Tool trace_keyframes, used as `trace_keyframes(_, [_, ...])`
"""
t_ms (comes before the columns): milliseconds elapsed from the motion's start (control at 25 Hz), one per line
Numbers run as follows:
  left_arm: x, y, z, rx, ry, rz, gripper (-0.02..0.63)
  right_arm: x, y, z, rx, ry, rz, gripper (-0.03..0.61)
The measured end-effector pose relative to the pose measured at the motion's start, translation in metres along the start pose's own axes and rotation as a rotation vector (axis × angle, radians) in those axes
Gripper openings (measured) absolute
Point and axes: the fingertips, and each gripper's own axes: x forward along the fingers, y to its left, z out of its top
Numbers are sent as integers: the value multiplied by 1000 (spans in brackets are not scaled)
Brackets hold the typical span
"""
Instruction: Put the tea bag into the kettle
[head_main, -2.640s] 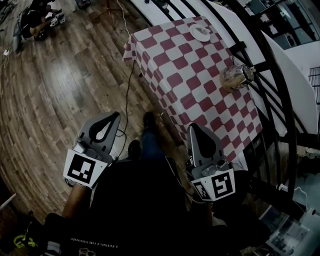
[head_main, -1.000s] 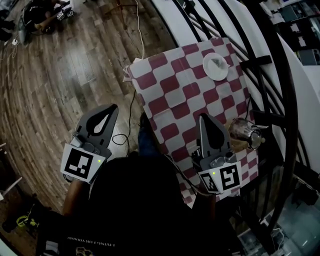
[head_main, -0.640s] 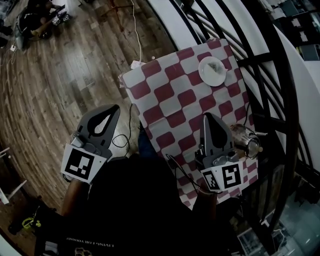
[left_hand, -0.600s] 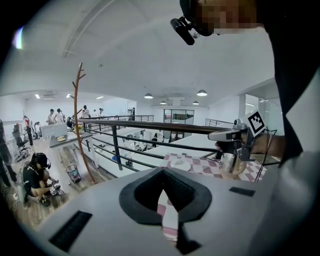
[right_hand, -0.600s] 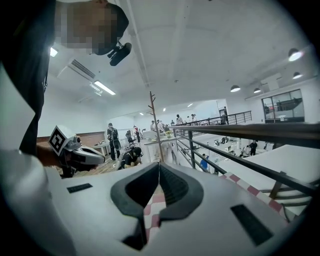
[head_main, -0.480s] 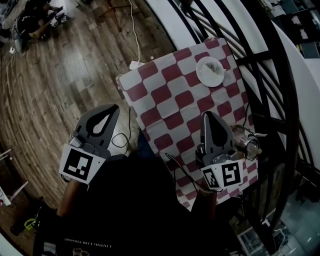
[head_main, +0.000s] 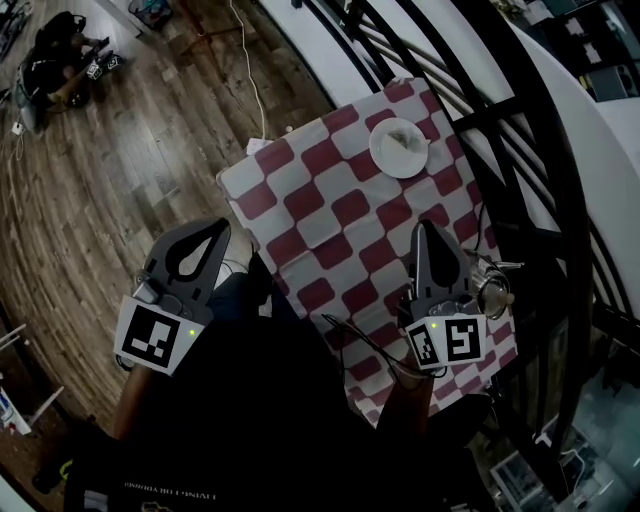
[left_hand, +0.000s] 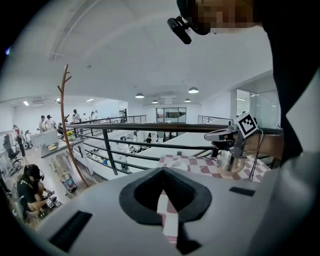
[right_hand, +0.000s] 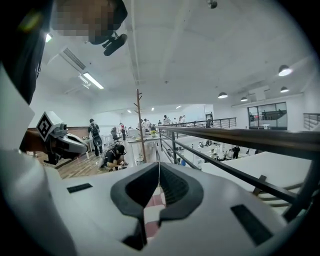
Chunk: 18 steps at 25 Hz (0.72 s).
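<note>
A white plate (head_main: 399, 148) sits at the far side of the red-and-white checked table (head_main: 330, 200), and a small pale tea bag (head_main: 404, 140) lies on it. The glass kettle (head_main: 491, 291) stands near the table's right edge, partly hidden behind my right gripper (head_main: 432, 229). That gripper is shut and empty, over the cloth just left of the kettle. My left gripper (head_main: 217, 234) is also shut and empty, above the floor off the table's left corner. The left gripper view shows the kettle (left_hand: 231, 160) under the right gripper (left_hand: 234, 134).
Black metal railings (head_main: 530, 170) run along the table's far and right sides. A cable (head_main: 255, 90) trails across the wooden floor (head_main: 110, 190) to the table's left corner. A person (head_main: 60, 45) crouches far off at the top left.
The table has come nearer and lower in the head view. My right gripper has moved out over the cloth beside the kettle; the left one has drawn near the table's left corner. Both stay shut.
</note>
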Motion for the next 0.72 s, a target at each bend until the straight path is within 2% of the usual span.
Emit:
trace_keyframes(400, [35, -8, 33, 114, -24, -100, -6, -29, -22, 10, 30, -61, -125, 17])
trace_keyframes(720, [119, -9, 44, 214, -4, -304, -6, -46, -26, 9, 70, -81, -282, 17])
